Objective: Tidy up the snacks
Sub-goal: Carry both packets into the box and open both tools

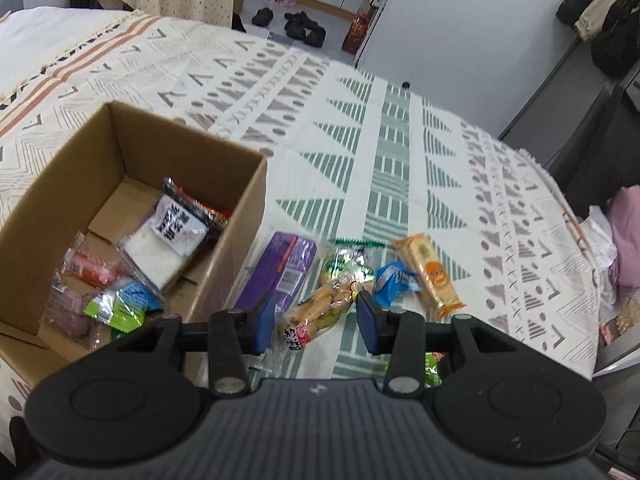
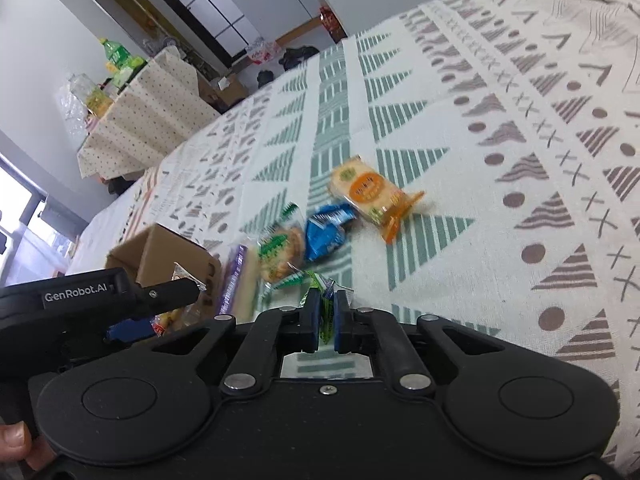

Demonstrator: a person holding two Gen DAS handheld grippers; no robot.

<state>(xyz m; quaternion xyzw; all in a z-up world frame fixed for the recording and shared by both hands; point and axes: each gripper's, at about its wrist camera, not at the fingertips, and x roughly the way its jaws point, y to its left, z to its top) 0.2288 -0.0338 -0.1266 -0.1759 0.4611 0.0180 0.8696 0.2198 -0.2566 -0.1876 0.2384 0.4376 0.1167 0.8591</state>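
Note:
My left gripper (image 1: 316, 314) is shut on a clear-wrapped pastry packet (image 1: 320, 308), just right of the open cardboard box (image 1: 256, 184). Several snack packets lie in that box. On the patterned cloth beyond lie a purple box (image 1: 284, 264), a green cookie packet (image 1: 344, 262), a blue packet (image 1: 394, 280) and an orange cracker packet (image 1: 432, 276). My right gripper (image 2: 326, 310) is shut on a thin green packet (image 2: 326, 312). In the right wrist view, the left gripper's arm (image 2: 120, 300) stands at the left with the pastry, in front of the cardboard box (image 2: 168, 248).
The patterned cloth (image 1: 392, 152) covers a wide surface whose edge drops off at the right (image 1: 576, 240). Shoes (image 1: 300, 26) lie on the floor beyond. A table with a dotted cloth (image 2: 148, 120) holds bottles. A thumb (image 2: 16, 440) shows at the lower left.

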